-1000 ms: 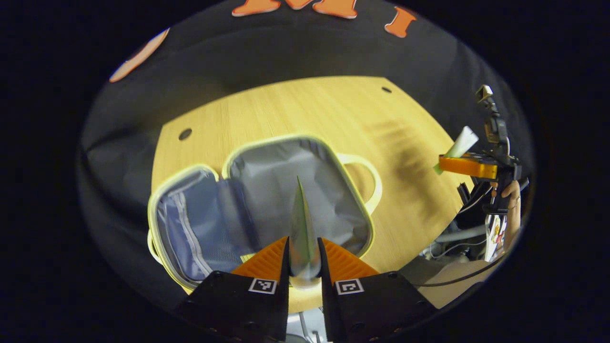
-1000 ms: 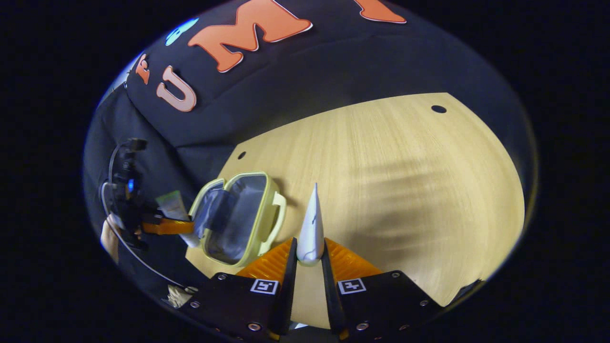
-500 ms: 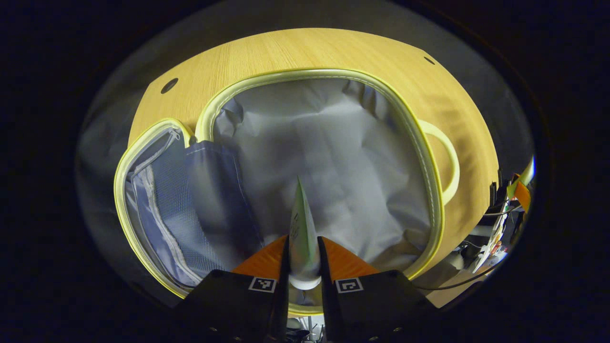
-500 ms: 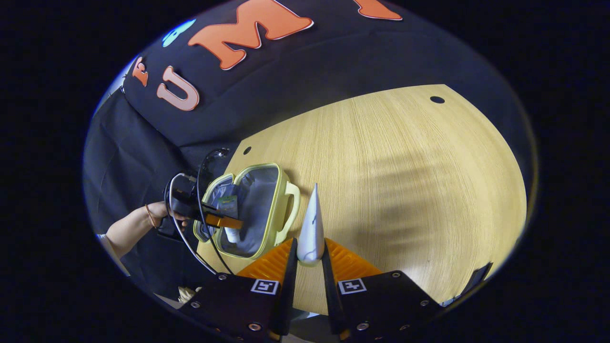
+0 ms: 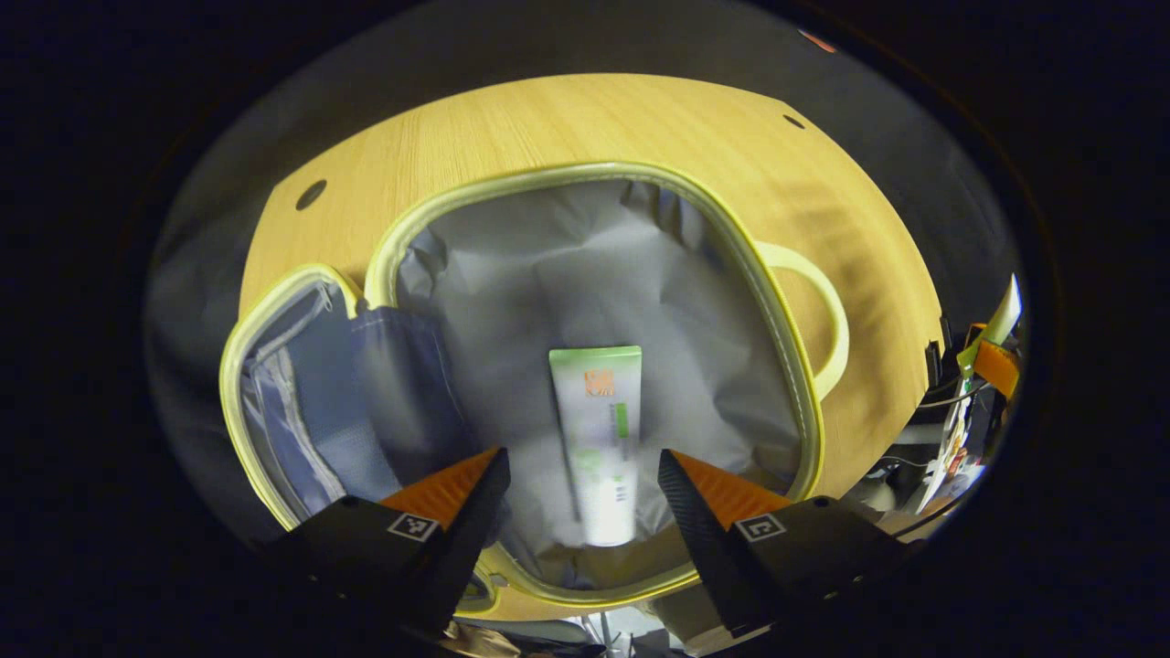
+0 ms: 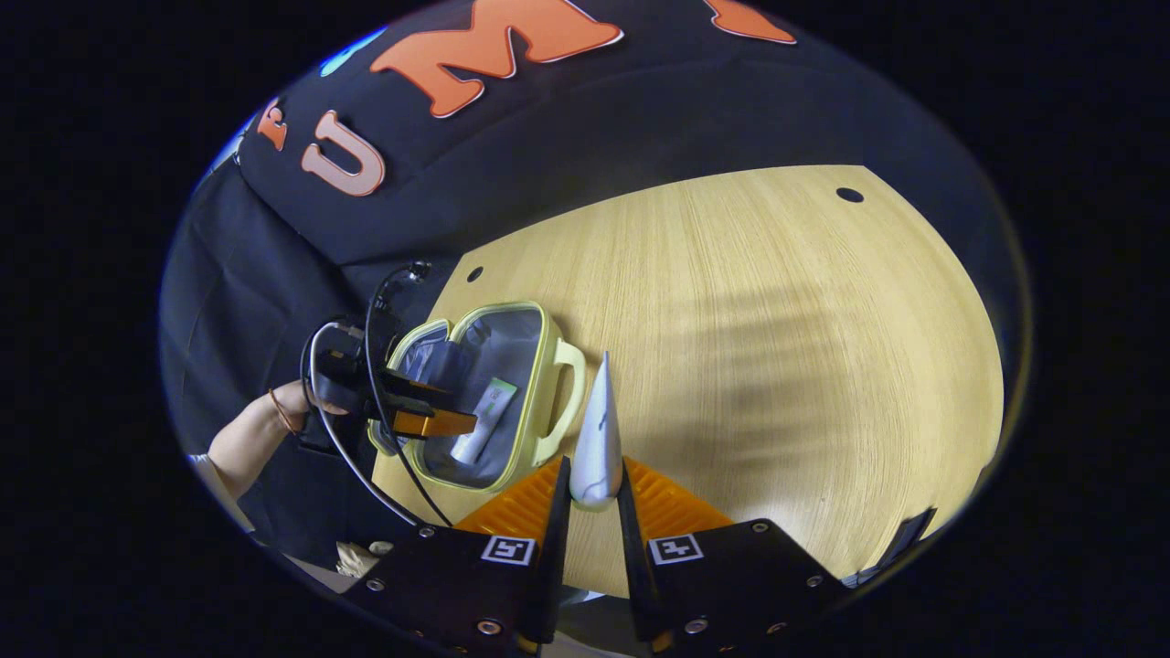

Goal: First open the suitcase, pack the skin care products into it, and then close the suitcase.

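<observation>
The suitcase (image 5: pixel 585 174) lay open on the pale wooden tabletop (image 5: pixel 548 119), its yellow-green rim framing a crumpled grey lining, with the zipped mesh lid half (image 5: pixel 302 402) folded out at about 8 o'clock and the loop handle (image 5: pixel 818 311) at 3 o'clock in the left gripper view. A green-and-white tube (image 5: pixel 599 439) lay flat on the lining of the main half, its crimped end pointing toward 12 o'clock and its cap end near the rim at 6 o'clock. The left claw (image 5: pixel 580 480) hung just above it with its fingers spread wide apart, touching nothing. In the right gripper view the suitcase (image 6: pixel 539 402) sat at the tabletop's (image 6: pixel 777 320) 9 o'clock edge, with the left claw (image 6: pixel 439 416) and the hand (image 6: pixel 292 402) holding it over the near rim. The right claw (image 6: pixel 594 493) was clamped on a white tube (image 6: pixel 596 439), tip toward 12 o'clock, just beside the handle. The tabletop showed fine straight grain, soft banded shadows and small round holes (image 6: pixel 849 195) near its far corners. Black cloth (image 6: pixel 594 137) walled the booth behind it.
</observation>
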A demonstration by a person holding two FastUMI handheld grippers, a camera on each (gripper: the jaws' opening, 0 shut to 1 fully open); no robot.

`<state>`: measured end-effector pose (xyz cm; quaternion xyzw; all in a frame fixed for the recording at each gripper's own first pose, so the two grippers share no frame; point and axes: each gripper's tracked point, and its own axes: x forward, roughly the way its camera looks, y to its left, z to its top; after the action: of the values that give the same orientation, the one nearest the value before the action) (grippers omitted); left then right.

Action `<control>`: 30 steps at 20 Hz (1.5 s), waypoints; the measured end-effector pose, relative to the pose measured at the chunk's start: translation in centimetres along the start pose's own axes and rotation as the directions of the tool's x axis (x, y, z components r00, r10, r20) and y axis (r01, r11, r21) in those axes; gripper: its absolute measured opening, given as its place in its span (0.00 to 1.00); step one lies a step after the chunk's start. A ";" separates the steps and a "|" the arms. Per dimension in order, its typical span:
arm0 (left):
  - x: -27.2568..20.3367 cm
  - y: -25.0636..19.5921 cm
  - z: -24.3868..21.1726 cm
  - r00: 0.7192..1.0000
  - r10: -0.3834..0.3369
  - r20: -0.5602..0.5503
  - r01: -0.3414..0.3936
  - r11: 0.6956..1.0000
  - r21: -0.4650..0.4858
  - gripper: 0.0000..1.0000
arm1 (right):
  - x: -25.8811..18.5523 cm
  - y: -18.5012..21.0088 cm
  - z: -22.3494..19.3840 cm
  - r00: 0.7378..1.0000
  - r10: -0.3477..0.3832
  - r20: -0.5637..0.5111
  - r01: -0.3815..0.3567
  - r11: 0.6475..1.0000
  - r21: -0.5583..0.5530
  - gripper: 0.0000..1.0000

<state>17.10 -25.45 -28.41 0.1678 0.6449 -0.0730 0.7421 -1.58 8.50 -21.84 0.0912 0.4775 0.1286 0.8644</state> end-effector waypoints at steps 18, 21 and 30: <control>-25.7 8.0 -5.7 0.731 0.205 0.651 0.000 0.954 -0.300 0.98 | 11.8 15.8 -2.5 0.905 0.108 -0.411 -0.183 0.972 -0.148 0.31; -28.8 10.6 -9.1 0.687 0.299 0.662 -0.074 0.935 -0.346 0.98 | 14.7 15.7 -4.9 0.864 0.066 -0.499 -0.142 0.983 -0.115 0.32; -36.8 11.4 -13.8 0.666 0.390 0.635 -0.149 0.905 -0.399 0.98 | 18.7 13.2 -8.0 0.818 -0.052 -0.573 0.040 0.999 -0.032 0.27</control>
<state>2.12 -14.01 7.90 0.1022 0.2842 0.0843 0.9496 -0.61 27.07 -37.42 0.0286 0.7160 0.1336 0.6846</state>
